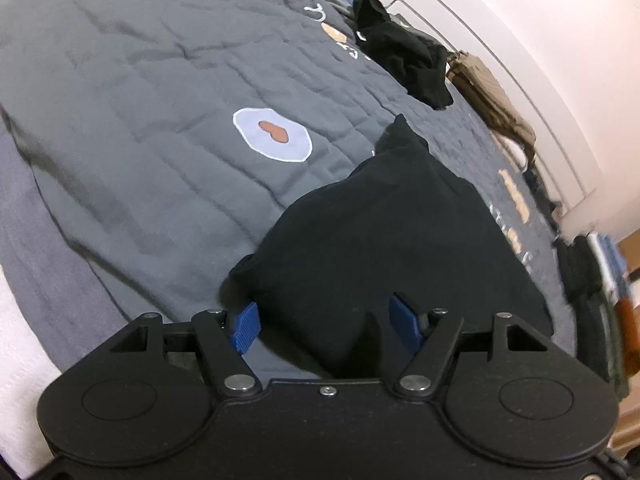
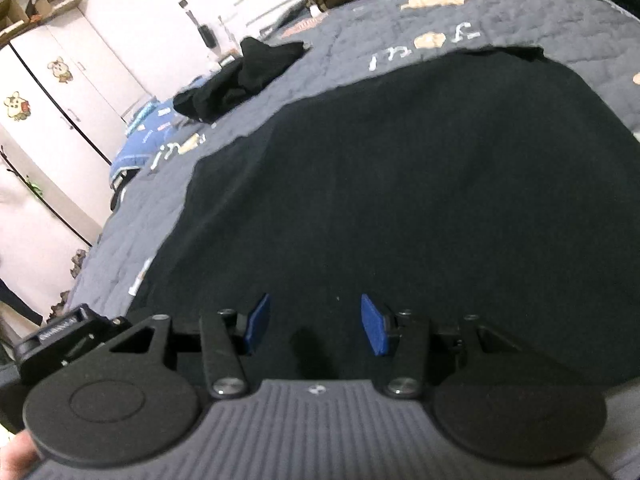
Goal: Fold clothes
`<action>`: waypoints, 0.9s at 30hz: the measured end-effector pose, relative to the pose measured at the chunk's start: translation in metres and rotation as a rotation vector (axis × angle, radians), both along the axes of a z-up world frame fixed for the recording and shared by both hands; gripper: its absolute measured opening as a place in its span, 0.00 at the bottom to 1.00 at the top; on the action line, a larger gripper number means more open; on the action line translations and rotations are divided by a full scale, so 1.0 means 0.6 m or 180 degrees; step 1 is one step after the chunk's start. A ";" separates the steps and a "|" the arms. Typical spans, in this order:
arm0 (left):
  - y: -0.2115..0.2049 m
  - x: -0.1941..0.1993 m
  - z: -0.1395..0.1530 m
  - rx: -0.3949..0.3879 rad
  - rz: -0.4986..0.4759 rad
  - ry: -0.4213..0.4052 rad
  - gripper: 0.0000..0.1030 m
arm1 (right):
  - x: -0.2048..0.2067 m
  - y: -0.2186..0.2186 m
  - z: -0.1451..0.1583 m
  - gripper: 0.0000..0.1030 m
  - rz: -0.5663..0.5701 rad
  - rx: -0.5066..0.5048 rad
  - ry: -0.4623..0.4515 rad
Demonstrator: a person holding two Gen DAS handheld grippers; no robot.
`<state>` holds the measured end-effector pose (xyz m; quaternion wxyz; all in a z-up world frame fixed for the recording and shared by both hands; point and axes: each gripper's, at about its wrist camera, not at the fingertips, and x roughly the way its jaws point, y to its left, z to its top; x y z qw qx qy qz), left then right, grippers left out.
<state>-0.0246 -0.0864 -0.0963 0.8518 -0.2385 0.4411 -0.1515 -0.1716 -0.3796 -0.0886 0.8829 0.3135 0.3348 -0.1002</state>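
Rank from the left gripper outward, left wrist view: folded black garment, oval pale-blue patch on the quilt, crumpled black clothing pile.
1. Folded black garment, right at the left gripper.
2. Oval pale-blue patch, mid-quilt, left.
3. Crumpled black clothing pile, far right.

Folded black cloth garment lies on grey quilted bedspread; crumpled black clothing heap farther back, tan folded fabric beside it.

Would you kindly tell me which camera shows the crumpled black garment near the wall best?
The left wrist view: the crumpled black garment lies sharp and whole on the quilt. The right wrist view shows it smaller and blurred.
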 end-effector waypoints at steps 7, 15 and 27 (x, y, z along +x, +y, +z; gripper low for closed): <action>-0.016 -0.010 0.014 0.0310 -0.0155 -0.0175 0.58 | 0.004 -0.004 -0.011 0.50 0.0000 0.0023 0.0034; -0.017 -0.013 0.020 0.0362 -0.0184 -0.0254 0.49 | 0.007 -0.002 -0.014 0.52 -0.0021 0.0030 0.0029; -0.004 0.002 -0.009 -0.0140 -0.0247 0.0140 0.49 | 0.012 0.000 -0.016 0.56 -0.0061 0.0044 0.0047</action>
